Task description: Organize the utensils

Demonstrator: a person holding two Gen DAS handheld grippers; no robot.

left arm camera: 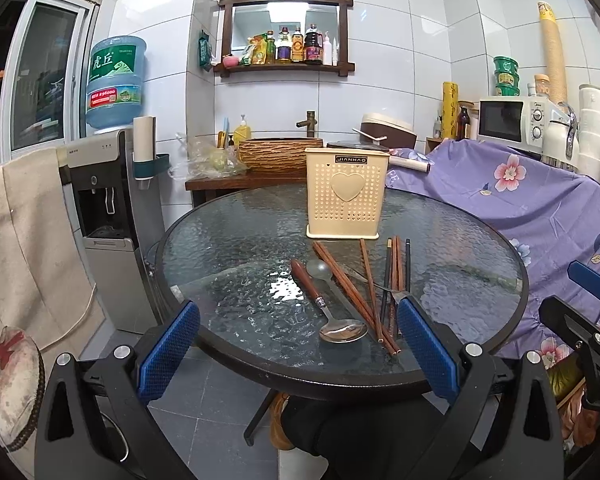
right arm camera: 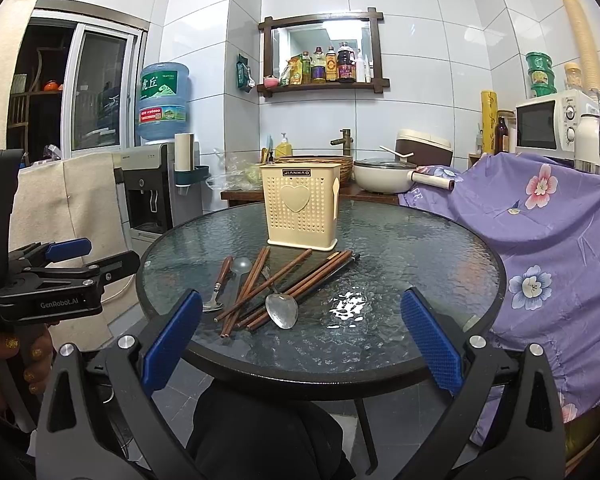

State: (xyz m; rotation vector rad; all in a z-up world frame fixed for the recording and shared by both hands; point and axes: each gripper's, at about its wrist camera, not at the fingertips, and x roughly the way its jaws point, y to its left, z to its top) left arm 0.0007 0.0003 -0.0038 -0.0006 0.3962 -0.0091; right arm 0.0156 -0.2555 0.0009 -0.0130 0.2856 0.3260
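Two grippers are in my views, neither holding anything. My left gripper (left arm camera: 298, 354) has its blue pads spread wide at the near rim of the round textured-glass table (left arm camera: 228, 240); my right gripper (right arm camera: 300, 344) is spread just as wide, hovering before the same rim.

Straight ahead of both stands the cream perforated plastic utensil holder with a raised heart (left arm camera: 347, 197), upright on the glass. Its dark label reads "JIANHAO". From my angles I cannot see inside it.

Between the holder and my left gripper's right pad lies the loose pile: reddish-brown wooden chopsticks (left arm camera: 354, 294) crossing several dark chopsticks (left arm camera: 388, 272), a steel spoon with a wooden handle (left arm camera: 342, 330) with its bowl toward me, and a translucent grey plastic spoon (left arm camera: 319, 269) partly under the sticks. In the right view a second polished steel spoon (right arm camera: 282, 310) lies bowl-up on the sticks; how many chopsticks there are I cannot count where they overlap.

Far left of my left gripper, a blue water jug (left arm camera: 116, 80) on a grey dispenser (left arm camera: 100, 208) carries "虎丘"; the smaller print is unreadable. My left gripper's side, seen from the right wrist, reads "GenRobot.AI".

To the right, a purple floral cloth (left arm camera: 540, 208) hides whatever lies beneath it.
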